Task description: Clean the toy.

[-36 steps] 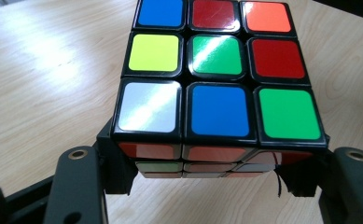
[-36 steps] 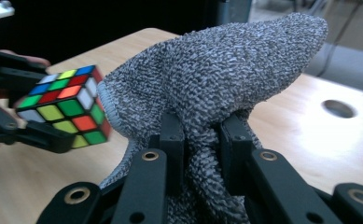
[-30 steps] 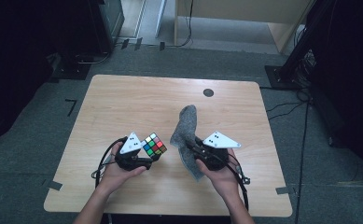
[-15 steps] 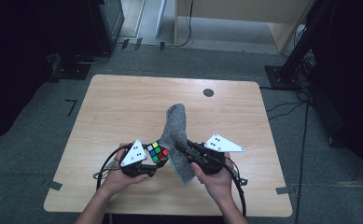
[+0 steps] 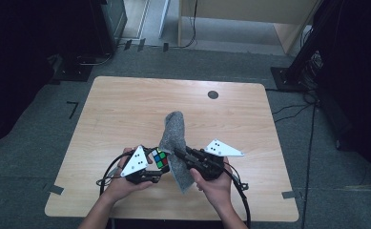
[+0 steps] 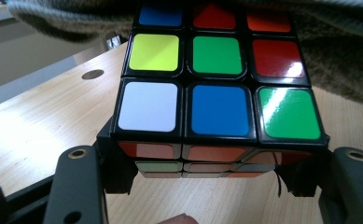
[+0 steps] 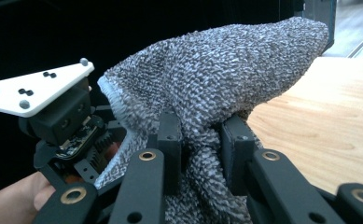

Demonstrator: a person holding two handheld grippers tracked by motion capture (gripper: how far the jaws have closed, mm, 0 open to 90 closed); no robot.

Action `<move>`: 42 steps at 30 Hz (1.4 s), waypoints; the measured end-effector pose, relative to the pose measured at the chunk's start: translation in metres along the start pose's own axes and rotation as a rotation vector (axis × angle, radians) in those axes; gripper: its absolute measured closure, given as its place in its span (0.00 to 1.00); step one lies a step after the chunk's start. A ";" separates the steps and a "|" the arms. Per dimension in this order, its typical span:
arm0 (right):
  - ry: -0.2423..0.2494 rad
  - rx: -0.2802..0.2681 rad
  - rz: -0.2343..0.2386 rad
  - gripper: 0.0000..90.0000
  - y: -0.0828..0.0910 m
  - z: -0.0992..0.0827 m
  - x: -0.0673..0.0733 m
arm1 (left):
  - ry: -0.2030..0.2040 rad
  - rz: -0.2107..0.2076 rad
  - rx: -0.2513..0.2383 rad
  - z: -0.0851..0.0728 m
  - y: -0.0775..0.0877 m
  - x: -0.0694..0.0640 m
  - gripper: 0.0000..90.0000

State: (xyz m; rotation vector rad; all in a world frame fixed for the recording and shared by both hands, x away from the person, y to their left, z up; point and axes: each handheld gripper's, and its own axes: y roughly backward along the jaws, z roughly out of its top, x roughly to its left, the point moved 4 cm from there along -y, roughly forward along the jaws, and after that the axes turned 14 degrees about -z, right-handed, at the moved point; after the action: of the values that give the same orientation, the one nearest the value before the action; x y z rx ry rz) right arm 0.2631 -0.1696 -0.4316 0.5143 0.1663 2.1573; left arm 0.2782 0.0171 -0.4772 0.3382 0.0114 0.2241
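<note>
Cube: black frame; facing stickers in my left gripper view run blue, red, orange across the top row, yellow, green, red in the middle, white, blue, green along the bottom; the lower face shows orange-red stickers.
Cloth: grey knit, speckled dark and light, with a pale, whitish hem at centre left of my right gripper view.
My left gripper: black body, pale grey plate with dark dots.
My right gripper: black jaws, brass-coloured rivets, pale grey plate.
Table: light wood grain, one dark round spot at upper right of the high view.
Floor: grey carpet.
</note>
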 end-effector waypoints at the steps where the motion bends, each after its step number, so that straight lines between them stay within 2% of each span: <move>1: -0.013 0.001 0.003 0.82 -0.001 -0.001 -0.001 | 0.001 -0.002 -0.001 0.000 0.000 0.000 0.38; 6: -0.041 0.028 -0.010 0.82 -0.006 -0.008 -0.010 | 0.002 -0.008 -0.006 0.001 0.001 -0.001 0.38; 9: -0.047 0.056 -0.036 0.82 -0.010 -0.013 -0.016 | -0.004 -0.006 -0.010 0.002 0.003 -0.002 0.38; 11: -0.034 0.098 -0.081 0.83 -0.014 -0.019 -0.023 | -0.002 -0.004 -0.010 0.001 0.003 -0.001 0.38; 12: -0.034 0.098 -0.081 0.83 -0.014 -0.019 -0.023 | -0.002 -0.002 -0.008 0.001 0.003 -0.001 0.38; 14: -0.016 0.127 -0.113 0.83 -0.016 -0.022 -0.028 | -0.003 0.004 -0.004 0.000 0.004 0.000 0.38; 17: -0.027 0.113 -0.126 0.83 -0.013 -0.018 -0.032 | -0.004 0.016 0.015 -0.002 0.003 0.002 0.38; 19: -0.048 0.075 -0.106 0.83 -0.006 -0.011 -0.032 | -0.010 0.023 0.033 -0.003 0.002 0.002 0.38; 20: -0.065 0.042 -0.070 0.83 -0.001 -0.004 -0.028 | -0.018 0.025 0.051 -0.005 0.000 0.001 0.38; 21: -0.065 0.042 -0.070 0.83 -0.001 -0.004 -0.028 | -0.018 0.025 0.051 -0.005 0.000 0.001 0.38; 23: -0.086 0.008 -0.018 0.83 0.004 0.002 -0.021 | -0.024 0.023 0.058 -0.005 -0.003 -0.001 0.38; 26: -0.088 -0.004 0.034 0.83 0.005 0.004 -0.012 | -0.031 0.012 0.052 -0.003 -0.005 -0.004 0.38; 28: -0.074 0.011 0.040 0.83 0.002 0.001 -0.009 | -0.031 0.000 0.040 -0.002 -0.004 -0.005 0.38; 30: -0.078 0.029 0.033 0.83 -0.002 -0.005 -0.009 | -0.031 -0.006 0.034 0.000 -0.004 -0.006 0.38; 32: -0.108 0.035 0.028 0.83 -0.005 -0.009 -0.013 | -0.031 -0.010 0.032 0.000 -0.003 -0.007 0.38; 34: -0.117 0.046 0.016 0.83 -0.008 -0.013 -0.016 | -0.030 -0.011 0.026 0.001 -0.002 -0.007 0.38; 39: -0.099 0.099 -0.052 0.83 -0.016 -0.024 -0.028 | -0.024 -0.010 0.020 0.001 0.000 -0.006 0.38; 42: -0.076 0.141 -0.104 0.83 -0.019 -0.029 -0.034 | -0.023 0.010 0.047 -0.001 -0.001 -0.004 0.38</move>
State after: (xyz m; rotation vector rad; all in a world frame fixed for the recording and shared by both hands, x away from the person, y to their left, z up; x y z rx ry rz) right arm 0.2832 -0.1833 -0.4740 0.6541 0.2982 2.0311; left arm 0.2748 0.0156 -0.4787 0.3879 -0.0074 0.2305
